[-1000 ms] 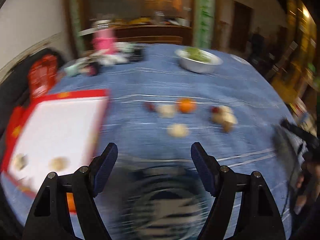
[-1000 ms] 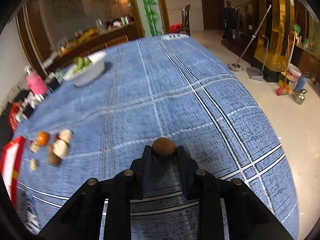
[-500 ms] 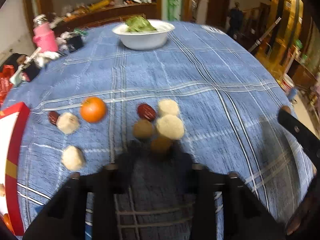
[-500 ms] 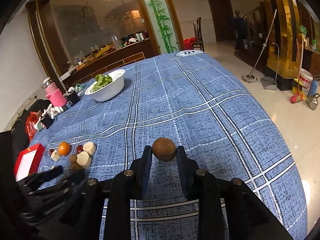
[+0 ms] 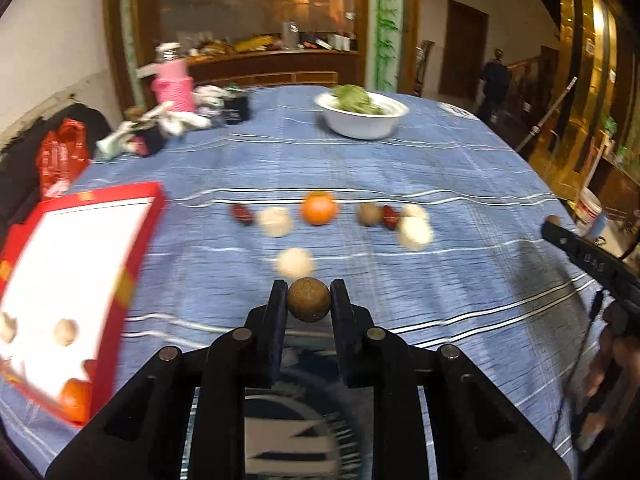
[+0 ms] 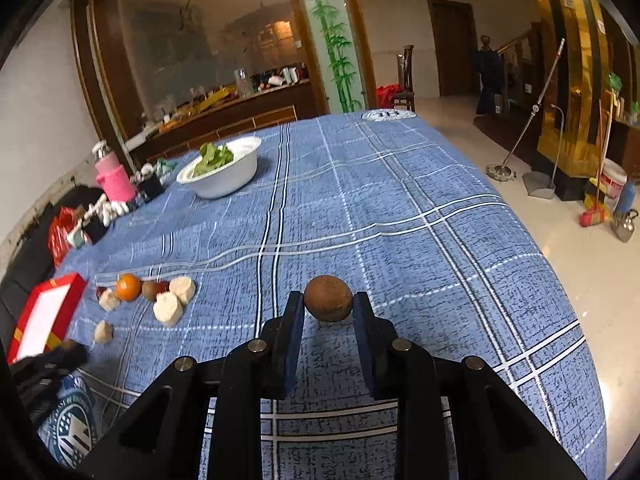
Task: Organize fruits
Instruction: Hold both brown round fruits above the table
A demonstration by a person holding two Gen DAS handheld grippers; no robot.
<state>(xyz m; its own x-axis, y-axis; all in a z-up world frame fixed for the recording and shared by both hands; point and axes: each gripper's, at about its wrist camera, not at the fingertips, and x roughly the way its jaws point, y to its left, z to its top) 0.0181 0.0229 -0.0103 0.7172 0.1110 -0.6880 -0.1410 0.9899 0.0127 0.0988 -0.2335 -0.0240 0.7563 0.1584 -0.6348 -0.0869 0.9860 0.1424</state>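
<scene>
Both tools are clamped on fruit: left tool [image 5: 309, 303] grips a brown ball [image 5: 309, 299], right tool [image 6: 328, 308] another [image 6: 328, 298]. Red tray [image 5: 140, 248] sits at 9 o'clock of the left one, so it's nearer.

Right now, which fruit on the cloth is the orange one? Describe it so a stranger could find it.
Start at the red box on the blue tablecloth. A row of loose fruit lies beside it, and the orange fruit sits mid-row. It is the only bright orange piece there; its neighbours are pale, brown or dark red.
</scene>
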